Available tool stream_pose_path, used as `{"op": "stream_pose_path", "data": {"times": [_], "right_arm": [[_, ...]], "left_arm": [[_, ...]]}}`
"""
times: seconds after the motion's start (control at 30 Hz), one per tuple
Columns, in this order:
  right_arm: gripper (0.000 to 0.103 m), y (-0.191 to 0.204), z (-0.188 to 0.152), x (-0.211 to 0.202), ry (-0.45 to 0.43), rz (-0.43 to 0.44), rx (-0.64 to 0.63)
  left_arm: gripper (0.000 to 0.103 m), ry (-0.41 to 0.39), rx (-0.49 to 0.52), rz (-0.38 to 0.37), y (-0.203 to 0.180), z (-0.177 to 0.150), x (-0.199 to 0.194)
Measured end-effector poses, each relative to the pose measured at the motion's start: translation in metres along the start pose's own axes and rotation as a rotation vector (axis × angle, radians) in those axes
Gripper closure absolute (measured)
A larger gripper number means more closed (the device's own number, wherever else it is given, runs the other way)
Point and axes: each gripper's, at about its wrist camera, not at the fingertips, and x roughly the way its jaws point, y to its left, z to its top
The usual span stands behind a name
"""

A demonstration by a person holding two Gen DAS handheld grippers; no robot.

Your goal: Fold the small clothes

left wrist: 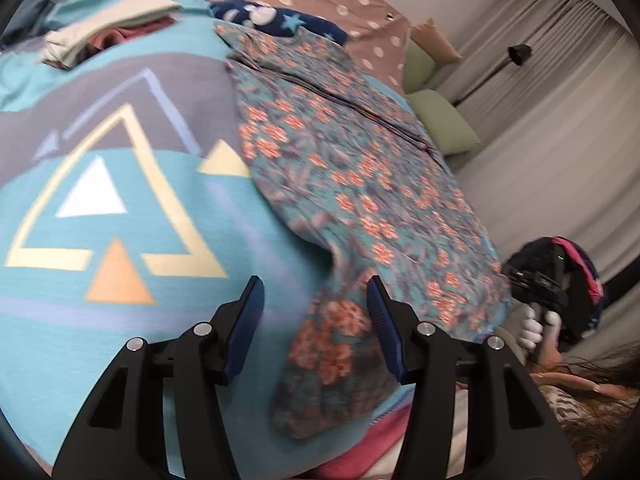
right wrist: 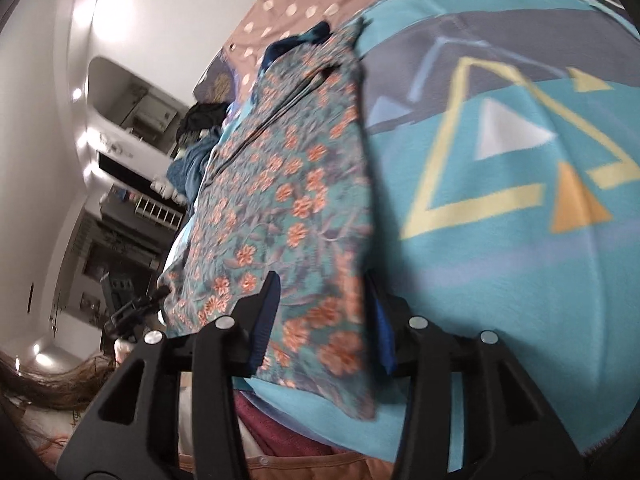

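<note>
The left gripper (left wrist: 316, 328) is held released, jaws spread above the near edge of the floral garment (left wrist: 352, 184). The right gripper (right wrist: 324, 316) is likewise released, straddling the same edge. The teal, orange-flowered garment is spread flat on the triangle-patterned blanket (left wrist: 120, 200) covering the bed.

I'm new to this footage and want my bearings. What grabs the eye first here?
The floral garment with orange blossoms lies spread across the middle of the bed. It rests on a turquoise blanket printed with bold yellow, white and orange triangles. Both the left gripper and right gripper hang open at the garment's near edge.
</note>
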Motion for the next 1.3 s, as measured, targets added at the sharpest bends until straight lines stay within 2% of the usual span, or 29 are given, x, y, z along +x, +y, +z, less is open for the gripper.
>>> {"op": "stream_pose_path", "data": {"times": [0.03,0.07,0.1,0.13,0.2,0.27,0.33,0.4,0.53,0.6,0.63,0.7,0.77,0.87,0.97,1.17,1.3], "right_arm": [[0.067,0.003,0.001,0.004,0.01,0.003,-0.012],[0.084,0.006,0.002,0.009,0.018,0.003,-0.019],[0.095,0.006,0.003,0.014,0.03,0.008,-0.007],[0.098,0.006,0.003,0.016,0.033,0.017,0.008],[0.099,0.007,0.004,0.01,-0.021,0.073,0.041],[0.1,0.02,0.007,-0.011,-0.132,0.175,0.008],[0.1,0.04,0.012,-0.039,-0.24,0.241,-0.048],[0.1,0.056,0.015,-0.058,-0.303,0.263,-0.095],[0.101,0.083,0.012,-0.098,-0.414,0.335,-0.166],[0.101,0.091,0.006,-0.115,-0.449,0.319,-0.201],[0.101,0.095,0.004,-0.123,-0.459,0.296,-0.219],[0.1,0.102,0.004,-0.124,-0.455,0.19,-0.245],[0.1,0.099,0.011,-0.11,-0.431,0.145,-0.231],[0.1,0.079,0.023,-0.089,-0.397,0.16,-0.159],[0.1,0.067,0.038,-0.071,-0.378,0.17,-0.11],[0.1,0.062,0.081,-0.048,-0.374,0.188,-0.072],[0.099,0.066,0.114,-0.033,-0.366,0.185,-0.08]], "left_arm": [[0.058,0.003,0.003,-0.01,-0.002,-0.002,0.0],[0.092,0.015,-0.005,-0.048,-0.002,-0.003,0.002],[0.099,0.03,-0.033,-0.108,0.0,-0.005,0.003],[0.1,0.018,-0.065,-0.142,0.001,-0.006,0.002],[0.101,-0.043,-0.037,-0.164,-0.009,-0.004,-0.01],[0.101,-0.145,0.014,-0.223,-0.028,0.004,-0.037],[0.101,-0.22,0.068,-0.23,-0.046,0.014,-0.06],[0.101,-0.278,0.109,-0.229,-0.061,0.021,-0.078],[0.101,-0.386,0.155,-0.277,-0.086,0.023,-0.117],[0.101,-0.407,0.187,-0.265,-0.098,0.02,-0.129],[0.101,-0.411,0.199,-0.248,-0.103,0.019,-0.133],[0.1,-0.401,0.2,-0.226,-0.103,0.021,-0.129],[0.1,-0.386,0.168,-0.225,-0.096,0.027,-0.119],[0.1,-0.342,0.102,-0.232,-0.082,0.038,-0.098],[0.1,-0.311,0.076,-0.216,-0.073,0.053,-0.081],[0.1,-0.314,0.054,-0.202,-0.067,0.082,-0.068],[0.1,-0.327,0.049,-0.187,-0.066,0.113,-0.06]]}}
